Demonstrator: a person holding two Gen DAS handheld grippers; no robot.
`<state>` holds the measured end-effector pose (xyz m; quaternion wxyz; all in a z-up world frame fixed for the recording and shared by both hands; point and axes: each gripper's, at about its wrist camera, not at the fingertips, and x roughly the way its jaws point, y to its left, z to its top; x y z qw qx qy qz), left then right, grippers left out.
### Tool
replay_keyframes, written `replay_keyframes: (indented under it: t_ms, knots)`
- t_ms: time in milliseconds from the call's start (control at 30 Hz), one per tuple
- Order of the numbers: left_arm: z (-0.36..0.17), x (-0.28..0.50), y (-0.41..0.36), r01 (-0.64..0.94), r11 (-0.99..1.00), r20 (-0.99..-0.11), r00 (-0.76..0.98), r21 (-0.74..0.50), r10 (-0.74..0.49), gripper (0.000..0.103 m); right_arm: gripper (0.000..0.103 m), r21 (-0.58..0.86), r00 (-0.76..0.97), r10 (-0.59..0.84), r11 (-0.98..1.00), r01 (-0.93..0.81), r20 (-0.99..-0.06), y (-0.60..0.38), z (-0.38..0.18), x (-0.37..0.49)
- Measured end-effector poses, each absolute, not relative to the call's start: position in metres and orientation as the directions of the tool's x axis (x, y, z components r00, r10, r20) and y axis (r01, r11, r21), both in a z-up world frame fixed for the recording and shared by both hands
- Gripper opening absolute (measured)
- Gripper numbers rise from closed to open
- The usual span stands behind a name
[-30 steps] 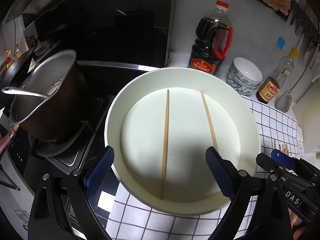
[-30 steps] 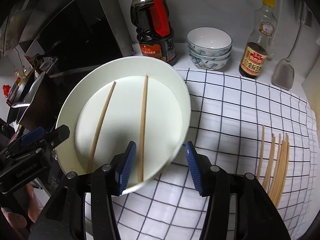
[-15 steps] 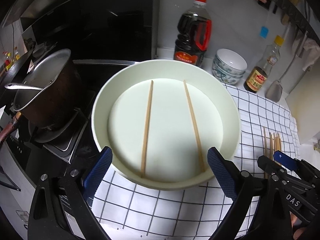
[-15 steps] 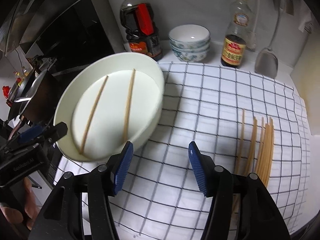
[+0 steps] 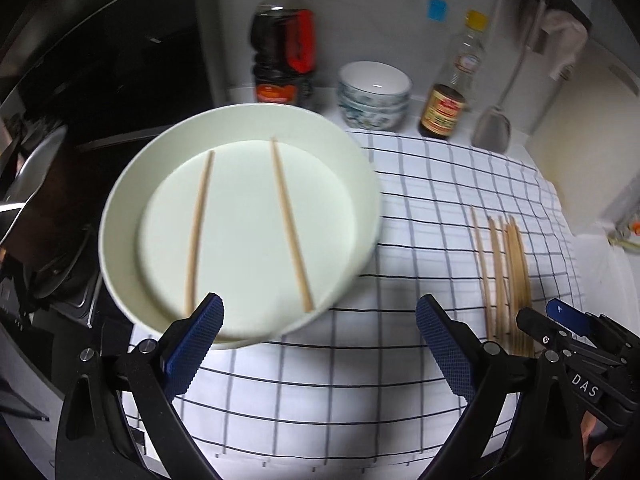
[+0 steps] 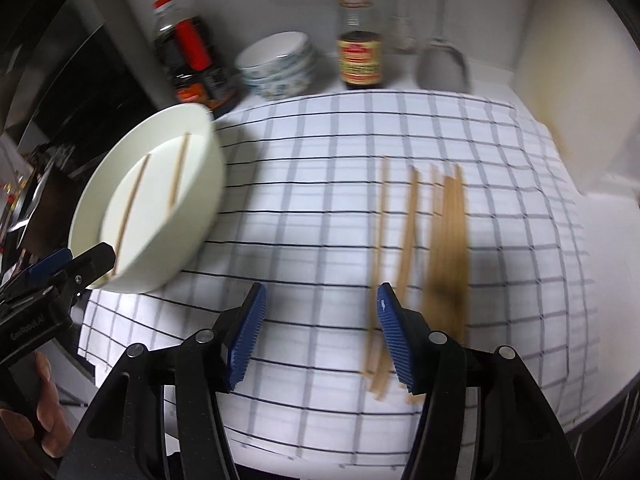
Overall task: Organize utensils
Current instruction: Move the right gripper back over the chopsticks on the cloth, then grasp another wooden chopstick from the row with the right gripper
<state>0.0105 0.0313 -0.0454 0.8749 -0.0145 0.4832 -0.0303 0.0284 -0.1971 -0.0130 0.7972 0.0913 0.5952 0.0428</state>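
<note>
Two chopsticks [image 5: 244,224] lie apart and roughly parallel inside the white bowl [image 5: 360,184], which sits on the left edge of the checked cloth [image 5: 420,208], its left side overhanging toward the stove. Rest of the chopsticks [image 6: 440,240] are a loose bundle on the cloth, well right of the bowl; two strays lie just bowl-side of the main pile. Between bowl and bundle the cloth is bare, a wide open lane. Behind the bowl along the wall: dark sauce bottle [image 5: 282,40], stacked patterned bowls [image 5: 374,98], smaller sauce bottle [image 5: 452,92], grey spatula [image 5: 494,128]. Cloth's right edge runs near a cream-coloured board [image 6: 576,80]. Left gripper [image 5: 318,340] points steeply down at the cloth just right of the bowl's near rim, jaws wide apart, nothing between them; its left pad overlaps the bowl's near rim in the view, contact can't be told. Right gripper [image 6: 320,336] also points steeply down, over the bare lane, right pad next to the near ends of the stray chopsticks. Its jaws have just been opening, stand apart, hold nothing. Right-wrist view is motion-blurred. A hand [image 6: 44,412] grips the left tool's handle.
</note>
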Motion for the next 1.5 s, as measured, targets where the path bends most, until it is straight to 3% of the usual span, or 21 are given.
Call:
replay_keyframes:
  t_ms: [633, 1100, 1500]
  knots:
    - [-0.082, 0.018, -0.077, 0.255, 0.966, -0.880, 0.447, -0.046, -0.160, 0.095, 0.055, 0.120, 0.239, 0.063, 0.966, 0.229, -0.969, -0.304, -0.052, -0.008]
    - [-0.131, 0.052, -0.113, 0.243, 0.969, -0.897, 0.417, -0.043, -0.144, 0.095, 0.055, 0.125, 0.240, 0.074, 0.971, 0.206, -0.968, -0.321, -0.102, 0.015]
    - [-0.155, 0.072, -0.124, 0.234, 0.972, -0.903, 0.414, -0.018, -0.117, 0.095, 0.056, 0.080, 0.268, 0.042, 0.988, 0.133, -0.963, -0.310, -0.113, 0.036]
